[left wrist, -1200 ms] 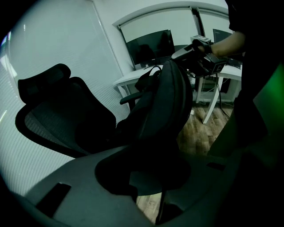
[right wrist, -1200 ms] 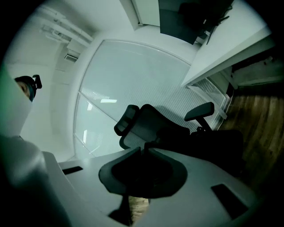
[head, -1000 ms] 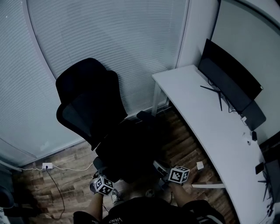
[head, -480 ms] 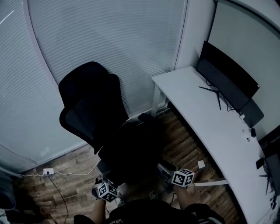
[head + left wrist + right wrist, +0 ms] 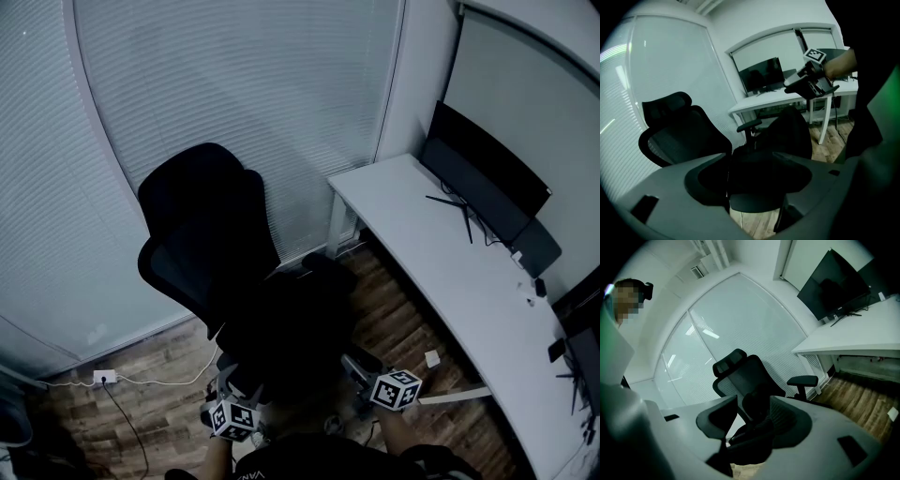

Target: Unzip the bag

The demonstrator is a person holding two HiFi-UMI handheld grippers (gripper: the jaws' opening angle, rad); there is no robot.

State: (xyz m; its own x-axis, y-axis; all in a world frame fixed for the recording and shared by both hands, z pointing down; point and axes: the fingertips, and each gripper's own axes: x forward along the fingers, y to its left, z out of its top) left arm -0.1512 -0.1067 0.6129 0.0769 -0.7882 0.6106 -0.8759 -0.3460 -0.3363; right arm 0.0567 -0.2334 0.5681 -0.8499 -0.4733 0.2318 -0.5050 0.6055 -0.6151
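1 black bag (image 5: 291, 323); shirt lettering (image 5: 249, 475) perhaps "VANS"

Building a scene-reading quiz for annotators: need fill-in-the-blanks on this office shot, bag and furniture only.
1. The black bag sits on the office chair's ____.
2. The monitor stands on the white ____.
3. The white power strip lies on the wooden ____.
Missing words: seat; desk; floor.
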